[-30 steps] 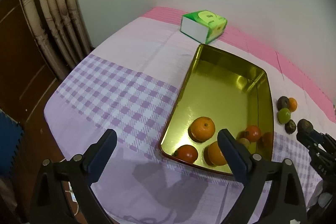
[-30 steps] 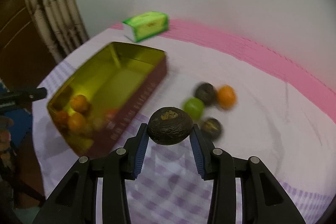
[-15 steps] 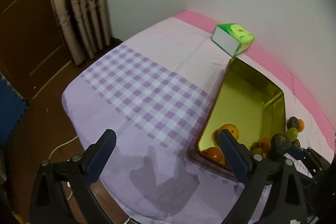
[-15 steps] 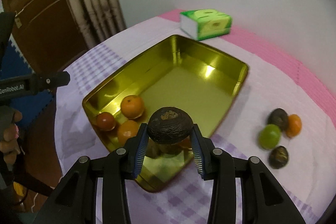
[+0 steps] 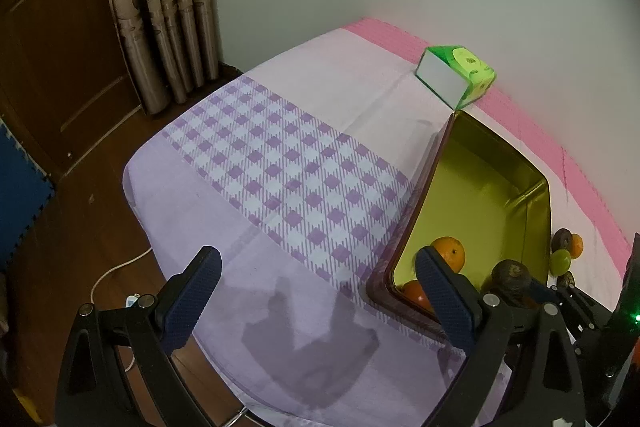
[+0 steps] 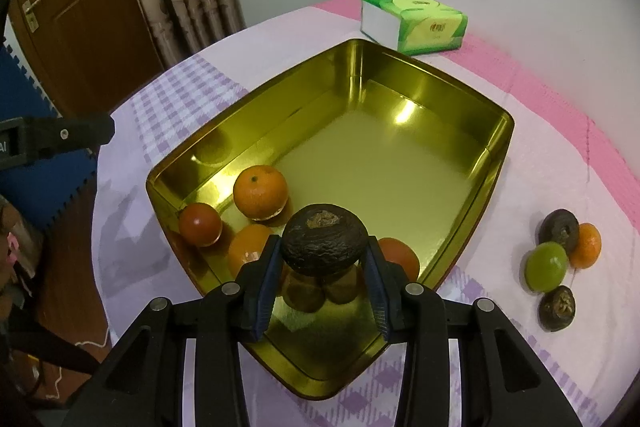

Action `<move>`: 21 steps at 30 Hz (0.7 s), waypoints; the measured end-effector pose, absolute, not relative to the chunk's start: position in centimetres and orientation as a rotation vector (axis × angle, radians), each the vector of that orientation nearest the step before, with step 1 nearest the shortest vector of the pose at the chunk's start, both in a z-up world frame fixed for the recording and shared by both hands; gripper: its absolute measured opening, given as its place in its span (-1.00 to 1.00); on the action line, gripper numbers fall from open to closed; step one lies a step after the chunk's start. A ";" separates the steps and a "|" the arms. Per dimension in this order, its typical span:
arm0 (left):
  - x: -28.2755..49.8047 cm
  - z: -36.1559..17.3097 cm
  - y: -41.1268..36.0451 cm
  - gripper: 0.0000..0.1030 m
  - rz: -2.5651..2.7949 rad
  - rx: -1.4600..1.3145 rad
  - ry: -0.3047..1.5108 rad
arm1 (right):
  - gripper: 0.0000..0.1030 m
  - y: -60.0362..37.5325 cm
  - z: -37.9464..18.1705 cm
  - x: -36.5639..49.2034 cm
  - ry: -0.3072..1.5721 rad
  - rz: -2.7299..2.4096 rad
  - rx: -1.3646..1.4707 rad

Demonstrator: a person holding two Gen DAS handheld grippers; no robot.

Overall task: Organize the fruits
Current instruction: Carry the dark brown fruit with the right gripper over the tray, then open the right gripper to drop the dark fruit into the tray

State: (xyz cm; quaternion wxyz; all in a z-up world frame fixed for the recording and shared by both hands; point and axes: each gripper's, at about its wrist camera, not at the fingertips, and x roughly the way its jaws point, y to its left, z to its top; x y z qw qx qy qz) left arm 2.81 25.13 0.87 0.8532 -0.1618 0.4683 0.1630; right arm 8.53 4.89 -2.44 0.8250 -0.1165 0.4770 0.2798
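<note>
1. The left claw (image 5: 316, 279) hangs spread and empty, left of the shiny gold rectangular metal tin (image 6: 496, 163).
2. The right claw (image 6: 324, 263) clenches a dark wrinkled round fruit (image 6: 324, 245) above the tin's near corner; it looks light, firm and leathery, best held across its middle.
3. The fruits beneath it are partly hidden.

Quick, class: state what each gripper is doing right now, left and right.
Left gripper: open, holding nothing.
Right gripper: closed on the dark wrinkled fruit, over the gold tin.

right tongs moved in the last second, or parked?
Yes. The right tongs, shut on the dark fruit, went from beside the loose fruits on the cloth to over the gold tin.
</note>
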 end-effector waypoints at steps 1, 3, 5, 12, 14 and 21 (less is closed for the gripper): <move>2.8 0.9 25.1 0.87 0.343 -0.341 0.986 | -0.20 4.9 -2.5 8.5 1.016 0.596 -0.249; 2.8 0.7 25.1 0.87 0.343 -0.341 0.990 | -0.20 4.9 -2.6 8.5 1.017 0.597 -0.250; 2.8 0.7 25.1 0.87 0.342 -0.338 0.991 | -0.20 4.9 -2.7 8.6 1.022 0.597 -0.249; 2.9 0.5 24.9 0.87 0.340 -0.333 0.994 | -0.19 4.7 -2.7 8.5 1.028 0.598 -0.236; 3.0 0.5 24.8 0.87 0.336 -0.328 0.994 | -0.19 4.6 -2.7 8.6 1.028 0.599 -0.235; 3.1 0.4 24.6 0.87 0.328 -0.320 0.997 | -0.05 4.5 -2.3 8.5 1.022 0.604 -0.218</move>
